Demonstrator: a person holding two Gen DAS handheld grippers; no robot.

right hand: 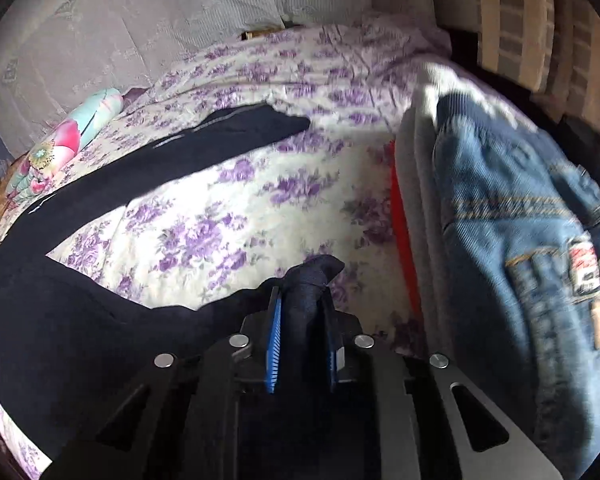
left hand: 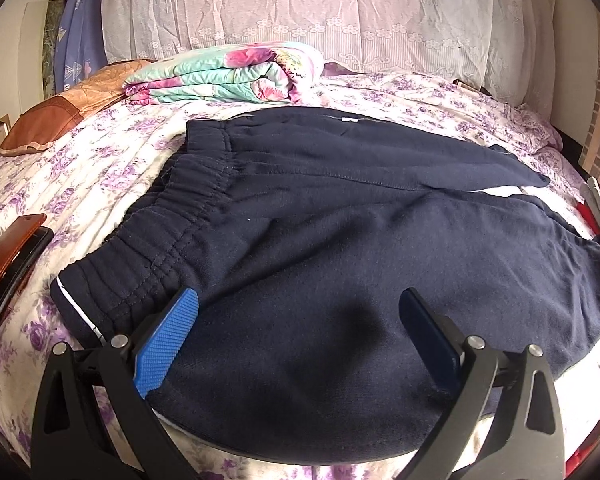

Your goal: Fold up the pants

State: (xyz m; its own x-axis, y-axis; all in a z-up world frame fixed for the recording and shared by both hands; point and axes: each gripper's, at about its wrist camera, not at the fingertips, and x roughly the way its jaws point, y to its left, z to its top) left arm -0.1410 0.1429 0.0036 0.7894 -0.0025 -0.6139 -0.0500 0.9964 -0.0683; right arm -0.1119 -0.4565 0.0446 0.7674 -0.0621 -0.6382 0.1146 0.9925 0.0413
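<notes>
Navy pants (left hand: 320,216) lie spread on the flowered bedsheet (left hand: 112,160). Left gripper (left hand: 300,308) gapes wide over the near leg; right gripper (right hand: 302,300) is clamped on a bunched hem.

The right gripper (right hand: 302,300) is pinching a bunched end of the navy pants (right hand: 60,320), its blue pads pressing the fabric from both sides. The rest of the pants is lying across the purple-flowered bedspread (right hand: 236,208) toward the left, with one leg stretching up the bed. Folded jeans (right hand: 520,240) are sitting just to the right (on grey and red cloth).
</notes>
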